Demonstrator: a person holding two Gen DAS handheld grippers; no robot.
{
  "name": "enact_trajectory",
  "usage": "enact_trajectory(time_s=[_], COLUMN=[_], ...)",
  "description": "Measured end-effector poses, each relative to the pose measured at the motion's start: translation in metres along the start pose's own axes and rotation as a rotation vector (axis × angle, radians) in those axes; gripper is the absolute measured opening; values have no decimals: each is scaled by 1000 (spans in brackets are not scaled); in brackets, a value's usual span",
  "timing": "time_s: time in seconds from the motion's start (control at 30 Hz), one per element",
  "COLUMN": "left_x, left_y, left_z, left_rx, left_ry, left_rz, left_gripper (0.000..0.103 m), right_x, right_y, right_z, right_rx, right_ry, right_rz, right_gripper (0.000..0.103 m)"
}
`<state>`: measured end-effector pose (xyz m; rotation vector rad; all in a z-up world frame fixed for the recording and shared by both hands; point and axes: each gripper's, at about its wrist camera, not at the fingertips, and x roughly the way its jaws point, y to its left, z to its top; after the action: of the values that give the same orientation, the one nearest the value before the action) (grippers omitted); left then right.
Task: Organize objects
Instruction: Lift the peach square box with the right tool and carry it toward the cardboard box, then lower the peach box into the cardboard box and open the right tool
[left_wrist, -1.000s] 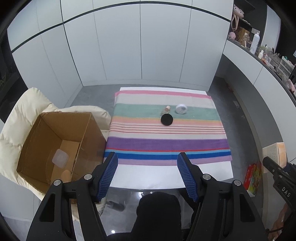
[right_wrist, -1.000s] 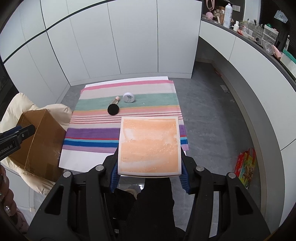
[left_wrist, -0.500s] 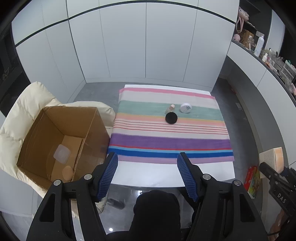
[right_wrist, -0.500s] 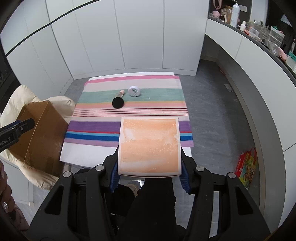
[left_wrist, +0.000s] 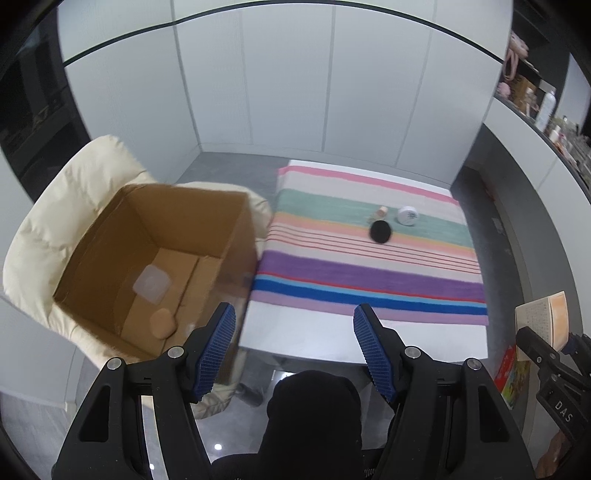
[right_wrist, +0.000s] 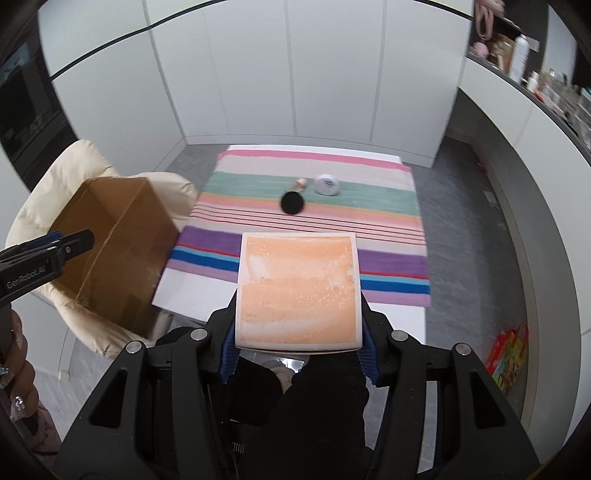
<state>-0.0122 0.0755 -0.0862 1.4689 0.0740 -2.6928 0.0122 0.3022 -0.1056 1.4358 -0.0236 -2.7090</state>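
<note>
My right gripper (right_wrist: 298, 332) is shut on a flat orange square box (right_wrist: 299, 288), held above the near edge of the white table (right_wrist: 388, 317). The same box (left_wrist: 546, 323) shows at the right edge of the left wrist view. My left gripper (left_wrist: 293, 338) stands open and empty, between the table's near left corner and an open cardboard box (left_wrist: 147, 258). Inside that box lie a clear lidded container (left_wrist: 151, 284) and a round beige puff (left_wrist: 162, 325). On the striped cloth (left_wrist: 369, 273) lie a black-headed brush (left_wrist: 380, 230) and a white round jar (left_wrist: 407, 215).
The cardboard box (right_wrist: 107, 254) rests on a cream padded chair (left_wrist: 55, 229) left of the table. White cabinet doors (left_wrist: 295, 92) stand behind. A counter (right_wrist: 535, 96) with bottles runs along the right. A colourful carton (right_wrist: 506, 356) lies on the grey floor at right. A hand (right_wrist: 18, 380) shows at lower left.
Both views have swung left: the cardboard box and chair now fill more of the left wrist view and sit nearer its fingers. The orange box stays gripped.
</note>
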Motion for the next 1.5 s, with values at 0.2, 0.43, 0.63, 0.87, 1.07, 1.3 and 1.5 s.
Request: enact_trajectory(time_s=[0.2,0.43,0.63,0.87,1.07,1.3,1.5], left_x=[0,-3,-8,-2,11,23,37], left_y=[33,76,108,143,163,190,225], left_z=[-12,-26,-36,-46,-45,-16,16], left_rx=[-51,-126,-177,-231,-269,-317,-358], left_ry=[18,35,40,57,72,21,-10], left_rz=[41,94,131,165,179,207,254], left_gripper=[68,68,68,68,68,68,68], right_x=[8,13,17,31,48,70,97], right_y=[42,91,129,163,187,230,286], right_z=[1,-1,-4,-4,2,29,67], right_rx=[-79,-175,-251,-301,-329,-397,-458], right_ry=[6,10,13,35,63,43,17], right_rz=[55,126,182,215,219,224,258], right_gripper=[54,54,54,54,54,54,54])
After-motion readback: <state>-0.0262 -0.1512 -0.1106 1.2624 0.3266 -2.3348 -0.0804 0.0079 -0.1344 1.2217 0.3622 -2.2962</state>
